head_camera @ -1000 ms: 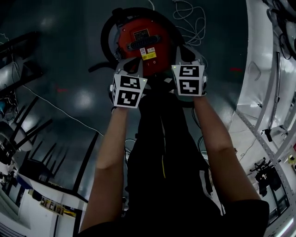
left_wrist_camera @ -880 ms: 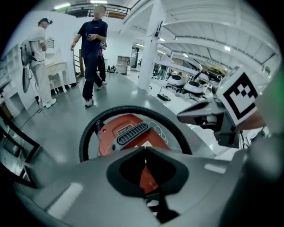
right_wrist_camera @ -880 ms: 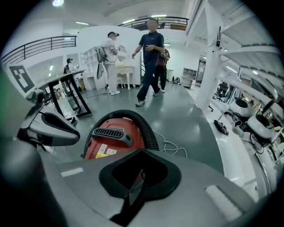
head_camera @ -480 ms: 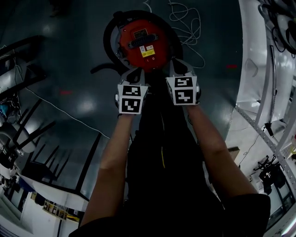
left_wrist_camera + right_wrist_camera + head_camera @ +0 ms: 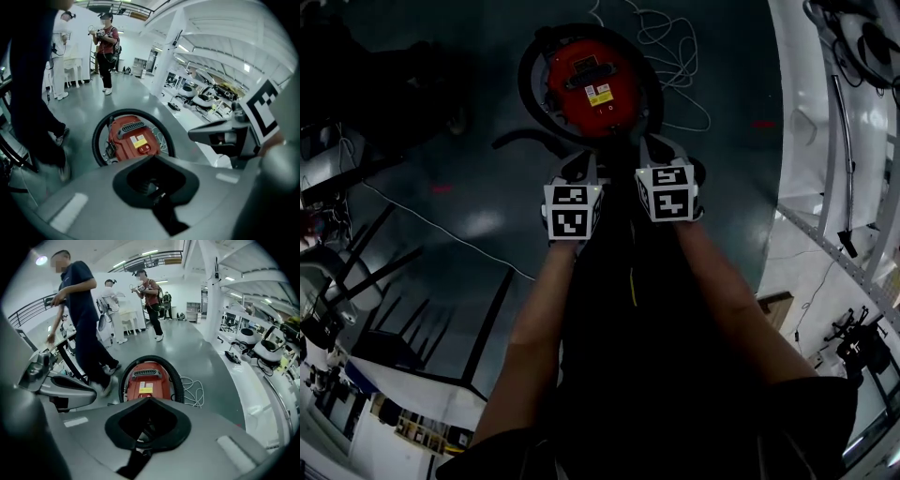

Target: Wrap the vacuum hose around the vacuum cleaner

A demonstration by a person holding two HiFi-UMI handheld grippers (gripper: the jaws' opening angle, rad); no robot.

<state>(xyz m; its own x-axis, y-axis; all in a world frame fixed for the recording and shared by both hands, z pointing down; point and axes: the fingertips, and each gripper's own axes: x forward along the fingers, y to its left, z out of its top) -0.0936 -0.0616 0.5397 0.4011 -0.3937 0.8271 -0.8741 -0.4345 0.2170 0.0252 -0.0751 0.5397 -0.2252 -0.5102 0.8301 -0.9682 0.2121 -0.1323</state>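
The red vacuum cleaner point(image 5: 591, 86) stands on the dark floor with its black hose point(image 5: 528, 89) coiled in a ring round the body. In the left gripper view the vacuum cleaner point(image 5: 131, 138) and the hose point(image 5: 97, 140) lie ahead and below; the right gripper view shows the vacuum cleaner point(image 5: 146, 380) and the hose point(image 5: 176, 377) too. My left gripper point(image 5: 577, 173) point(image 5: 153, 161) and right gripper point(image 5: 661, 155) point(image 5: 149, 403) hang side by side above the vacuum's near edge. Both are shut, with nothing between the jaws, and neither touches the hose.
A loose white cable point(image 5: 675, 52) point(image 5: 193, 393) lies on the floor right of the vacuum. A person in dark clothes point(image 5: 84, 329) walks close by on the left, and others stand further back. White benches point(image 5: 825, 122) line the right, and black stands point(image 5: 356, 281) the left.
Both grippers have lifted and drawn back from the vacuum toward me, staying shut. The vacuum now sits higher and smaller in the head view. A dark figure has entered at the top left.
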